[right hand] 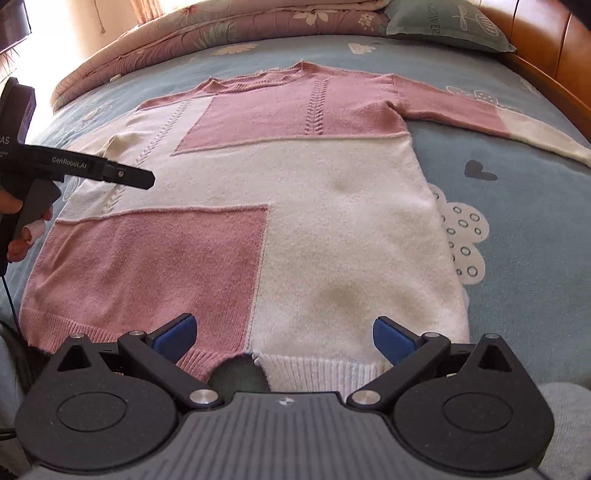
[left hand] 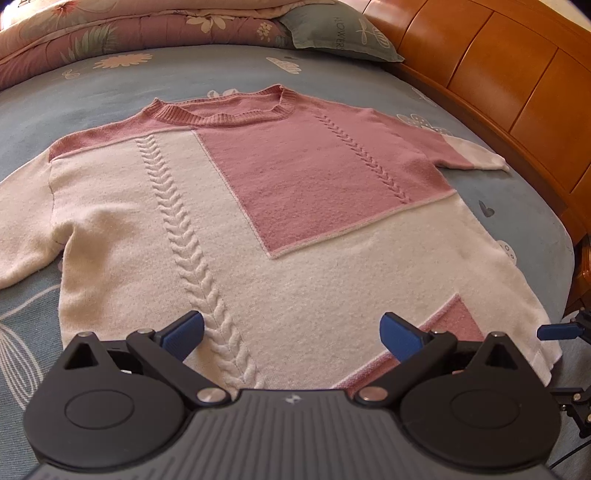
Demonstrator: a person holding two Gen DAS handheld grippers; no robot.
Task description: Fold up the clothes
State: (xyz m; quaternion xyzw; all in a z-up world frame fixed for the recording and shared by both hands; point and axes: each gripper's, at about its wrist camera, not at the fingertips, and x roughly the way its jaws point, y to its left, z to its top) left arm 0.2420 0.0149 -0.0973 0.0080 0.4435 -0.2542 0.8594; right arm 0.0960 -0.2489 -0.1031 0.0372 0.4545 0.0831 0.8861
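Note:
A pink and cream knit sweater (left hand: 280, 206) lies flat and face up on the bed, collar at the far end, both sleeves spread out to the sides. My left gripper (left hand: 291, 334) hovers open over the lower hem area, its blue pads (left hand: 184, 334) wide apart with nothing between them. My right gripper (right hand: 284, 338) is also open, poised just above the ribbed hem of the sweater (right hand: 295, 229). The left gripper's body (right hand: 74, 170), held by a hand, shows at the left edge of the right wrist view.
The blue patterned bedsheet (left hand: 110, 85) surrounds the sweater. A floral quilt (left hand: 110, 33) and a grey-green pillow (left hand: 340, 33) lie at the far end. The orange wooden headboard (left hand: 509, 81) curves along the right side.

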